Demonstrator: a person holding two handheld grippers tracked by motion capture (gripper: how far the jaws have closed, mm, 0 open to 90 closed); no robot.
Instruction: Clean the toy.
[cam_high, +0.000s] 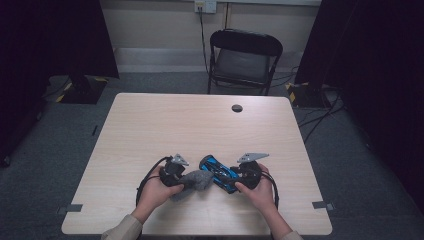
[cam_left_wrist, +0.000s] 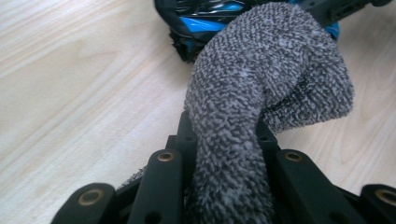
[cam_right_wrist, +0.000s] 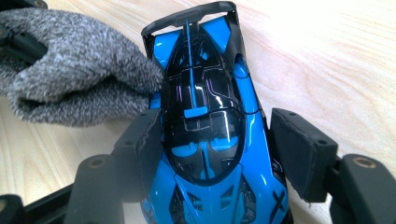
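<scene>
The wiping step is judged in hand: a grey cloth (cam_left_wrist: 261, 93), clamped in the left tool (cam_high: 176, 172), is pressed against the blue toy car (cam_right_wrist: 205, 121), gripped on the table (cam_high: 150, 125) by the right tool (cam_high: 245, 176); a steady stroke along the body is called for next.

One overhead camera, two riding the grippers

The high view looked forward and down on the table (cam_high: 150, 120); both gripper views sat close above it, sharing the grey cloth (cam_left_wrist: 261, 84) and blue toy car (cam_right_wrist: 205, 121).
</scene>
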